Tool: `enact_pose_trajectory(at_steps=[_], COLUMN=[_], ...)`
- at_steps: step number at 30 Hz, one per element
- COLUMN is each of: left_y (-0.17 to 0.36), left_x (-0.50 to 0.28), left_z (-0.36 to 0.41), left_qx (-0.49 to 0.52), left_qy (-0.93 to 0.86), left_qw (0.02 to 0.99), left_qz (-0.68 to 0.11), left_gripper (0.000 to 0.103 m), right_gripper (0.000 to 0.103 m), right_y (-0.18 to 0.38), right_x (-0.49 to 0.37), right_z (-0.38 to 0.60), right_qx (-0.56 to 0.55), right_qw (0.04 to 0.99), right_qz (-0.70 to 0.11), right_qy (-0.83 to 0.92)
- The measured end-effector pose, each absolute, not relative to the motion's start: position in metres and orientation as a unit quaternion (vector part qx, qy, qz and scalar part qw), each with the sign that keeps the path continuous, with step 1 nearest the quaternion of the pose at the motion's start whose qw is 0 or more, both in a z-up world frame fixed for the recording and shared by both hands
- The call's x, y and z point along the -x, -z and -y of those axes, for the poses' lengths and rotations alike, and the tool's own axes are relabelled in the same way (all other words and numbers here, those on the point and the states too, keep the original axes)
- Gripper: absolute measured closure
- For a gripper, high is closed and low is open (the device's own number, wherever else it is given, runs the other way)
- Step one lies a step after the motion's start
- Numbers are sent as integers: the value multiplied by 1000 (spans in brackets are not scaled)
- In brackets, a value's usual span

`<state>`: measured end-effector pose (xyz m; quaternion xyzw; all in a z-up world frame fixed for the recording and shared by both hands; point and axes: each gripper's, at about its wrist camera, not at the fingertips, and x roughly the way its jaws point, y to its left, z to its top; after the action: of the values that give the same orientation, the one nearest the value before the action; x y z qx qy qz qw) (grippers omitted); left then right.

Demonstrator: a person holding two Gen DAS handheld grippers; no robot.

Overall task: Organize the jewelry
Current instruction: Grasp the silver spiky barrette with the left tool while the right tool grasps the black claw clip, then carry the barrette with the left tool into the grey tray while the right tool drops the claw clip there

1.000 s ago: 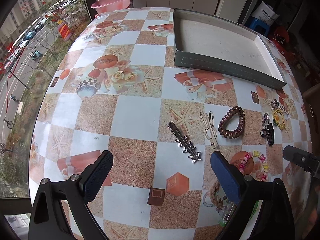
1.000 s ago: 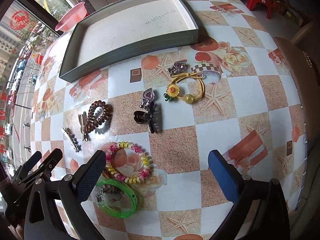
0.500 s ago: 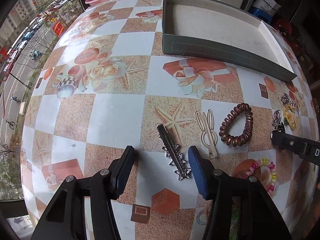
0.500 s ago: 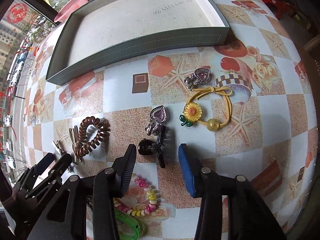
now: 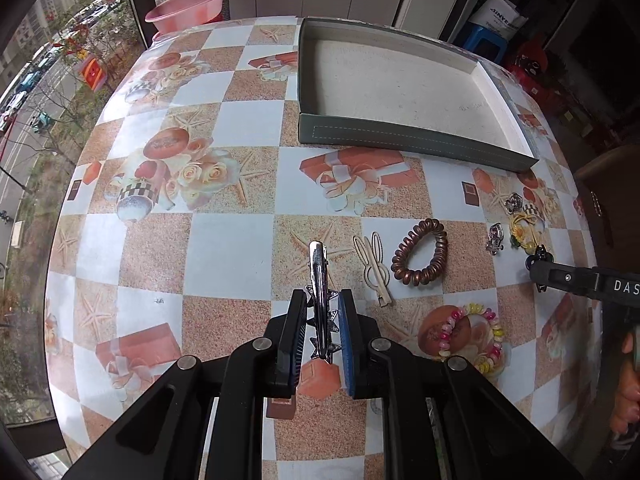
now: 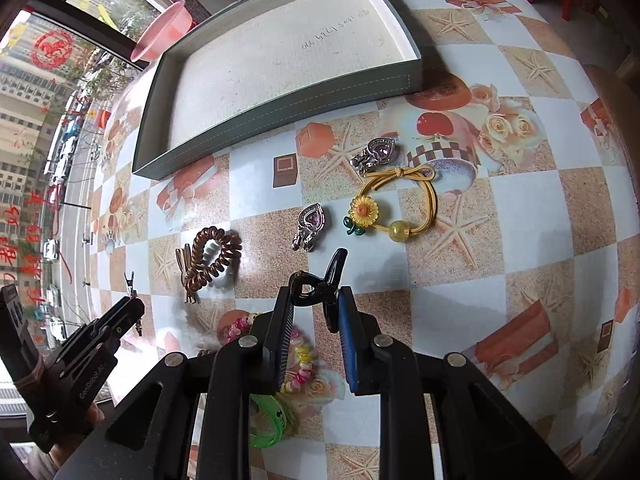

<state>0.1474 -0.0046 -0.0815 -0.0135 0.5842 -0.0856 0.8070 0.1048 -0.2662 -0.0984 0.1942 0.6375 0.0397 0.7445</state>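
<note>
Jewelry lies scattered across our checkered tablecloth, below the grey tray, which sits toward 12 o'clock in both views. Our left gripper is clenched on the silver spiked hair clip, whose tip points to 12 o'clock beyond the pads. Just toward 3 o'clock from it we see the beige rabbit clip, then the brown spiral hair tie; the bead bracelet lies at 4 o'clock. Our right gripper is grasping the black claw clip. At its 12 o'clock lies a heart-shaped purple clip, at 1 o'clock the yellow sunflower hair tie, with a second heart clip beyond. A green bangle lies at 7 o'clock.
</note>
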Motion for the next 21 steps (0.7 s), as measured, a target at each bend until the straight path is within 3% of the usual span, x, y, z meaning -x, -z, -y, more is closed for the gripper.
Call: enact_pose_trajectory(at_steps=[11, 21], left_y=[27, 69], left_x=[-230, -310], left_z=[43, 85], left_qx=[10, -14], left_qy=[104, 76], left_qw=[836, 835], left_qz=[-539, -544], left_gripper=[74, 74], right_gripper=[79, 79], right_y=[36, 66], right_x=[-170, -249], right_z=[289, 294], right_qx=[-173, -142], right_qw=[781, 784], right_qz=[-596, -600], right_qy=[-69, -65])
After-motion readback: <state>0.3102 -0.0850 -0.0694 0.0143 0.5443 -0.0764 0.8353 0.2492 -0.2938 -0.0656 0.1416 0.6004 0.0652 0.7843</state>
